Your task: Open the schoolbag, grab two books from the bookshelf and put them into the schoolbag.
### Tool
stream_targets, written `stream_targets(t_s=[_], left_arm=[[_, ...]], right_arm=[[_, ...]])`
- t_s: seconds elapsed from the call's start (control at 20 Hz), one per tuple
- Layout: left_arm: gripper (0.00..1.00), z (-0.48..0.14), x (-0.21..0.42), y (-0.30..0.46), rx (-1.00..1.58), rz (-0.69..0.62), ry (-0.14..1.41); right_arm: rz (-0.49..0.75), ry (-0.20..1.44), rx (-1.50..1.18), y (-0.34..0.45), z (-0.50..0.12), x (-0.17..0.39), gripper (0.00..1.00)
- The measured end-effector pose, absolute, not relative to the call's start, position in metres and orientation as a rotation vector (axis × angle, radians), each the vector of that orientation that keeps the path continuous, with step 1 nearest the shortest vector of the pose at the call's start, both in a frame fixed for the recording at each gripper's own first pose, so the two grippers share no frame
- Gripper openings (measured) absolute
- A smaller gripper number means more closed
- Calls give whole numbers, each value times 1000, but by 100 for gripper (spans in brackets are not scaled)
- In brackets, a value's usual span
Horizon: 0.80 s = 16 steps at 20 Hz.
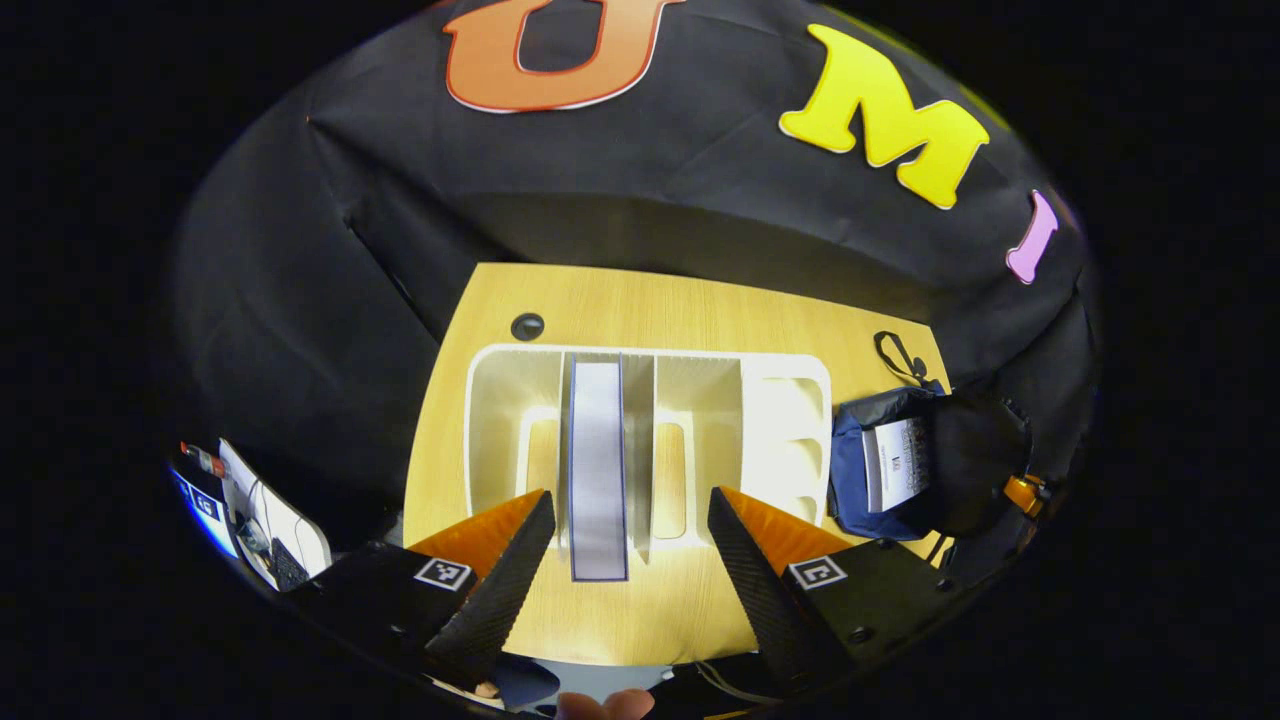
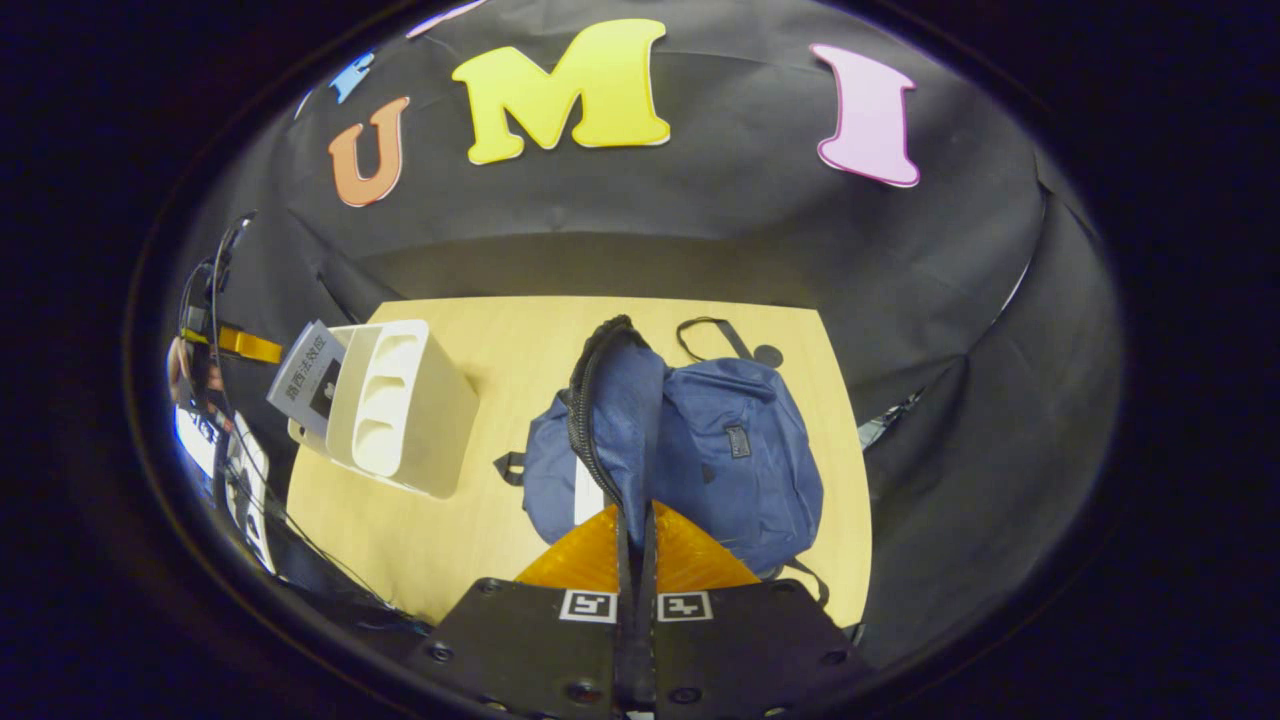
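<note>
- My left tongs [image 1: 630, 520] are spread wide apart, holding nothing, hovering in front of the white bookshelf [image 1: 500, 400] on the table [image 1: 640, 300].
- One book [image 1: 597, 470] stands upright in a bookshelf slot, spine edge facing me, sitting between my two left fingers but not touched by either.
- In the left gripper view the schoolbag [image 1: 850, 460] is just right of the bookshelf, mouth open, a second book [image 1: 897, 463] already showing inside it.
- My right tongs [image 2: 636, 540] are pressed together, clamped on the schoolbag's zipper edge [image 2: 590, 400], holding that flap lifted up.
- In the right gripper view the blue schoolbag [image 2: 740, 450] lies on the table [image 2: 500, 330], right of the bookshelf [image 2: 410, 410], near but apart.
- A white sliver [image 2: 588, 500] shows in the bag opening, just left of my right tongs; can't tell for sure what it is.
- The book [image 2: 312, 375] sticks out of the bookshelf's far-left side in that view.
</note>
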<state>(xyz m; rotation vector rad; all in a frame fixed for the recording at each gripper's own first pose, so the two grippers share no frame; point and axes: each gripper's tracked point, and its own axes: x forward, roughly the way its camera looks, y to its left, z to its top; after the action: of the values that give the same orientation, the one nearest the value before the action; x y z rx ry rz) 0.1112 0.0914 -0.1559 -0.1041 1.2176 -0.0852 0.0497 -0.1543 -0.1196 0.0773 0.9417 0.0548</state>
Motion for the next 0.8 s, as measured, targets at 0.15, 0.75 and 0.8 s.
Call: stream_targets(t_s=[0.15, 0.75, 0.8], left_arm=[[99, -174, 112, 92, -108, -94, 1309], [98, -220, 112, 114, -105, -18, 1511], [93, -219, 113, 115, -103, -15, 1514]], right_arm=[[56, 947, 83, -156, -122, 49, 0], [56, 961, 109, -158, -126, 47, 0], [57, 962, 107, -158, -126, 47, 0]])
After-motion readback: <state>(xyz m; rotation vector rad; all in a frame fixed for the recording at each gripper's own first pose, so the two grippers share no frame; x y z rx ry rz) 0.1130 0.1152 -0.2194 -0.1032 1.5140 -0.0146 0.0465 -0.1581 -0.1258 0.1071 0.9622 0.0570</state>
